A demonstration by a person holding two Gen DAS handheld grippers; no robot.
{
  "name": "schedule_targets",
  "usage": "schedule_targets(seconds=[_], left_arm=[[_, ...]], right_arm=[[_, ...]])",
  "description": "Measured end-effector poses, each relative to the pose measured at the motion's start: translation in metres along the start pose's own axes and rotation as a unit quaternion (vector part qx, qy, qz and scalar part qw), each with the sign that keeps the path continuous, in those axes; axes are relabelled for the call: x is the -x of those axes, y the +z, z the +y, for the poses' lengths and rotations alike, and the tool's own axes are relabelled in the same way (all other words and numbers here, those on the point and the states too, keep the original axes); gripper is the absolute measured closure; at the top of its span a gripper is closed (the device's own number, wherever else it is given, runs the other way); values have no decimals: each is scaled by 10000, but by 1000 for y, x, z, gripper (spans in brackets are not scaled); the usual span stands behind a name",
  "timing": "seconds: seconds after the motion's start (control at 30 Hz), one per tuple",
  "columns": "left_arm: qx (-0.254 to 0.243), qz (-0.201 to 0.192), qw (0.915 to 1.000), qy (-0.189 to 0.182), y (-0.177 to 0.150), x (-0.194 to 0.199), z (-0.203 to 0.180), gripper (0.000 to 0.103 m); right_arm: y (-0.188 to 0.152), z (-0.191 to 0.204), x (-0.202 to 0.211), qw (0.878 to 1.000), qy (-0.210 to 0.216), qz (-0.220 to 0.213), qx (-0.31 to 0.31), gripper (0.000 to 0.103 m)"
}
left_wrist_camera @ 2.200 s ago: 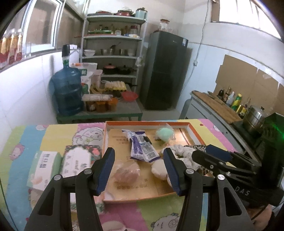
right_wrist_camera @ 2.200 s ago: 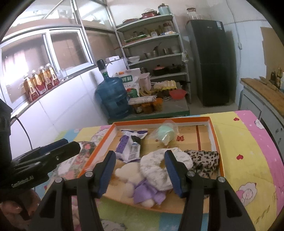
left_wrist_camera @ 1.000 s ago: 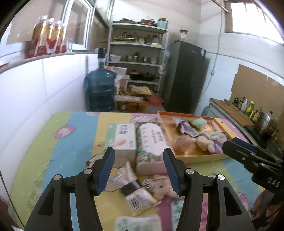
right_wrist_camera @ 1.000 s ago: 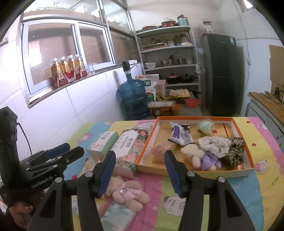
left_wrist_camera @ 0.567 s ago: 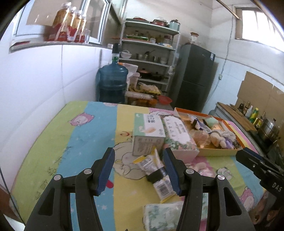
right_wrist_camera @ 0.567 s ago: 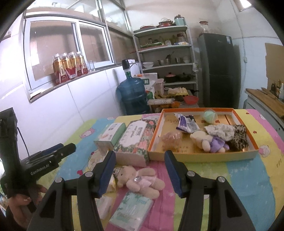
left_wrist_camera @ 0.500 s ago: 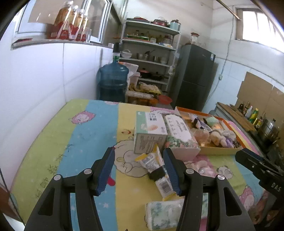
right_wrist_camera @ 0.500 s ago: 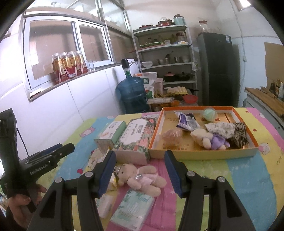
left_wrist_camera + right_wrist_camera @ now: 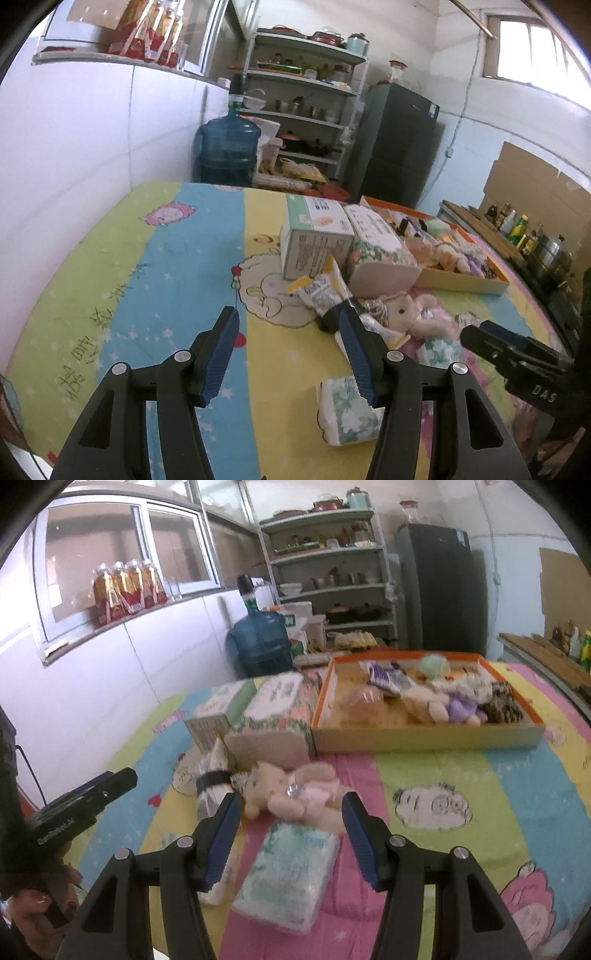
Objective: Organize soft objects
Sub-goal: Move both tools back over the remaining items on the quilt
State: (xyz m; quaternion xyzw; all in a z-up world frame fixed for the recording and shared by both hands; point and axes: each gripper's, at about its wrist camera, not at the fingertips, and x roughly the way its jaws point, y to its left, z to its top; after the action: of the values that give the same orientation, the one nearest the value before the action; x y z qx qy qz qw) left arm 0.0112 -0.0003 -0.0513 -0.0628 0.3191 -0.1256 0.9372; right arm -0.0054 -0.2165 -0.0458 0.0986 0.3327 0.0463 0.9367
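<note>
Kitchen table [image 9: 461,775] under a cartoon-print cloth, cluttered with soft things.
Both tools, left tool [image 9: 288,347] and right tool [image 9: 291,825], gape empty; pink plush bear [image 9: 291,790] and pale green tissue pack [image 9: 288,871] lie before the orange-rimmed cardboard tray [image 9: 424,738].

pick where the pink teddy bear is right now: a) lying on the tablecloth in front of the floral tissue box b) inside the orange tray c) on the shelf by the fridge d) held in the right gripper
a, the pink teddy bear lies on the cloth just in front of the floral tissue box, outside the orange tray and ahead of the open, empty right gripper.
</note>
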Motion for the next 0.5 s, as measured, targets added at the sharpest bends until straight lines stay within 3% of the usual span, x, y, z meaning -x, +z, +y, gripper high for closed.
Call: schedule_targets(seconds=[0.5], left_arm=[[-31,61,9997,-219,-15,-4,3,45]], right_arm=[[-23,7,-16,9991,-269,317,-61,46]])
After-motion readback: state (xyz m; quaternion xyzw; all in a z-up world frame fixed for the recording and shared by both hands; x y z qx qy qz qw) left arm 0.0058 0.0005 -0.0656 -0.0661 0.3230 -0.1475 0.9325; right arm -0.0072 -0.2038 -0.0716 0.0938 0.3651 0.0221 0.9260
